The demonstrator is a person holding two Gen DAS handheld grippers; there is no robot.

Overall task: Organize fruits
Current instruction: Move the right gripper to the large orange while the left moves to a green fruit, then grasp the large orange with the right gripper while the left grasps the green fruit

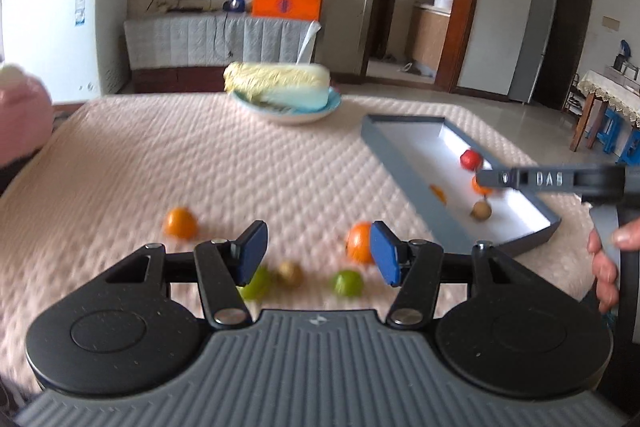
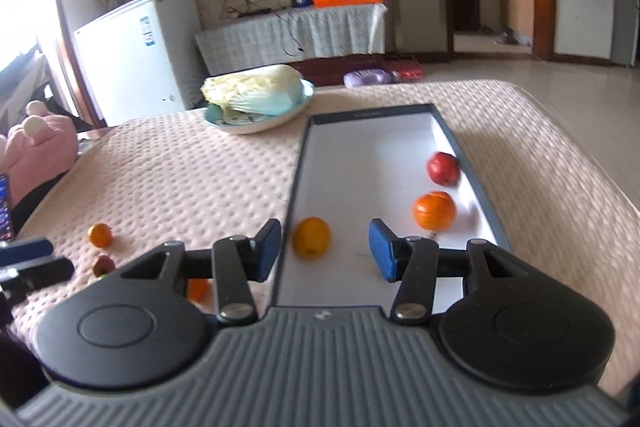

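My left gripper (image 1: 316, 251) is open and empty above loose fruit on the pink quilted cloth: two oranges (image 1: 181, 223) (image 1: 359, 241), two green fruits (image 1: 347, 283) (image 1: 256, 283) and a brown kiwi (image 1: 291, 271). A grey tray (image 1: 400, 163) with a white floor lies to the right and holds a red apple (image 1: 470, 159), an orange and a kiwi (image 1: 481, 209). My right gripper (image 2: 324, 247) is open and empty over the tray's near end (image 2: 296, 155), close to a yellow-orange fruit (image 2: 311, 237), an orange (image 2: 434, 210) and the red apple (image 2: 443, 168).
A blue plate with a napa cabbage (image 1: 280, 83) stands at the table's far side. A pink plush toy (image 2: 36, 151) sits at the left edge. Small oranges (image 2: 100, 235) lie left of the tray. A white freezer (image 1: 60, 31) stands beyond the table.
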